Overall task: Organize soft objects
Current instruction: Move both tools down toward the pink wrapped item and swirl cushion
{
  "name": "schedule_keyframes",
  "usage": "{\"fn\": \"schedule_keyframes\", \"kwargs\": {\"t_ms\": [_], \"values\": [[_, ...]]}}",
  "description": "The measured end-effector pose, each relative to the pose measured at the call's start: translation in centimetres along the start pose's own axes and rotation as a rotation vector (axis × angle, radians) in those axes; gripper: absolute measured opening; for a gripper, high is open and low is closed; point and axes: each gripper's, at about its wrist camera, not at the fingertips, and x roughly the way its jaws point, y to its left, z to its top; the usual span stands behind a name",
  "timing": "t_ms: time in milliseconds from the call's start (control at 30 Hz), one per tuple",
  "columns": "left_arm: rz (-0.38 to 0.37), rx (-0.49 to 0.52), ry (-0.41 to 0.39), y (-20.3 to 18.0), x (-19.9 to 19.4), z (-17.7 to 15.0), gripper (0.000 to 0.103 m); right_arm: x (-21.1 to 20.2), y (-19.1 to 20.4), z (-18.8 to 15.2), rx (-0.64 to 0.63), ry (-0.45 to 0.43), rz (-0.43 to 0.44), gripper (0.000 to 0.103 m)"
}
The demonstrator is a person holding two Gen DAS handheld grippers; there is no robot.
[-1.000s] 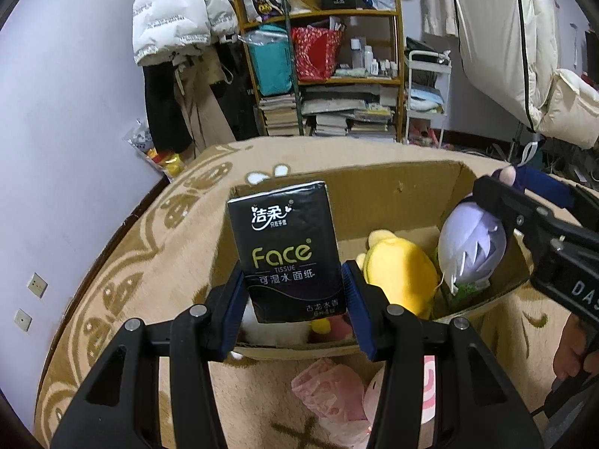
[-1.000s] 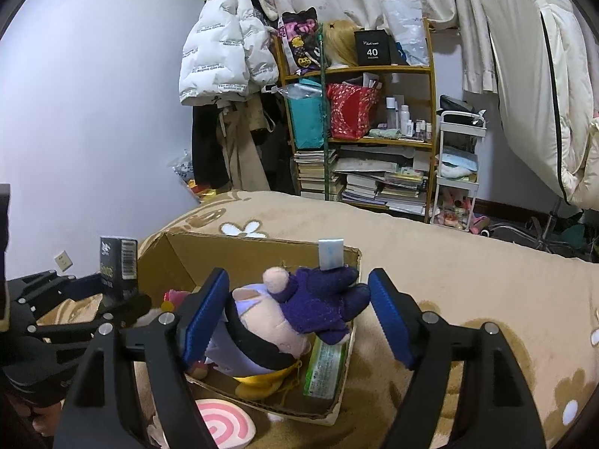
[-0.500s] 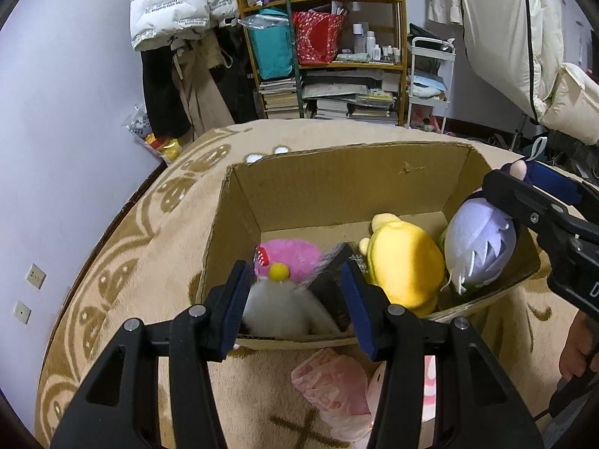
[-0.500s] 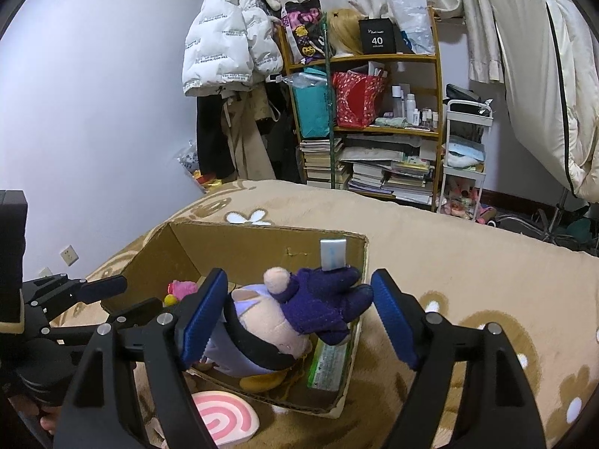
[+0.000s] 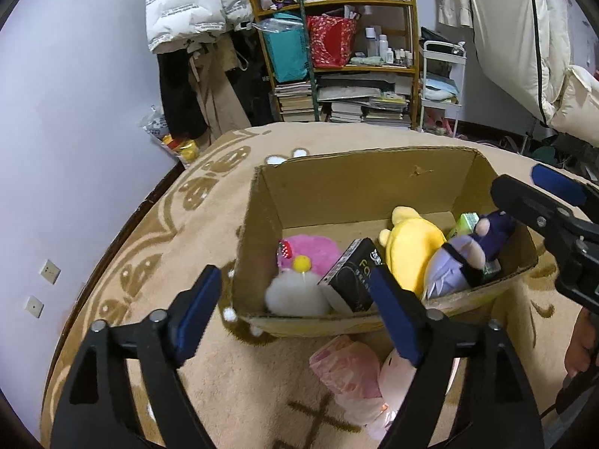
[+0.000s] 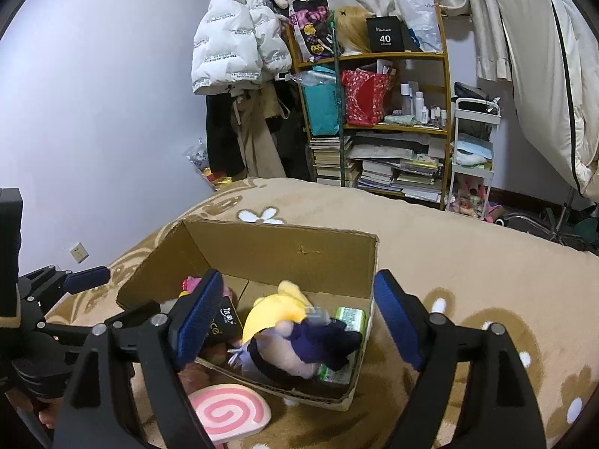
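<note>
One cardboard box (image 5: 359, 191) holds three plush toys: one pink (image 5: 312, 252), one yellow (image 5: 411, 247) and one purple doll (image 5: 464, 258). The same box holds one white fluffy ball (image 5: 295, 295), one black tissue pack (image 5: 352, 280) and one green packet (image 5: 466, 222). Outside the box on the rug (image 5: 157, 262) lie one pink bag (image 5: 348, 374) and one pink swirl cushion (image 6: 234, 409), and two grippers, left (image 5: 295, 314) and right (image 6: 299, 321), are in view.
</note>
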Motion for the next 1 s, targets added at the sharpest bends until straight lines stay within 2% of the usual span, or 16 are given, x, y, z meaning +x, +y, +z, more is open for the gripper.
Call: {"fn": "schedule_keyframes", "kwargs": {"t_ms": [100, 300, 667, 1000], "values": [[0.001, -0.029, 0.004, 0.5, -0.7, -0.4, 0.091, -0.9, 0.2, 0.0, 0.009, -0.003, 0.002, 0.102], [0.005, -0.061, 0.005, 1.4, -2.6, -1.2, 0.097, -2.7, 0.7, -0.5, 0.021, 0.008, 0.007, 0.103], [0.008, -0.05, 0.05, 1.5, -5.7, -3.1, 0.097, -6.2, 1.8, -1.9, 0.057, 0.013, 0.015, 0.103], [0.01, -0.026, 0.077, 1.1, -7.3, -4.8, 0.097, -7.5, 3.1, -2.8, 0.038, 0.031, 0.027, 0.103]]}}
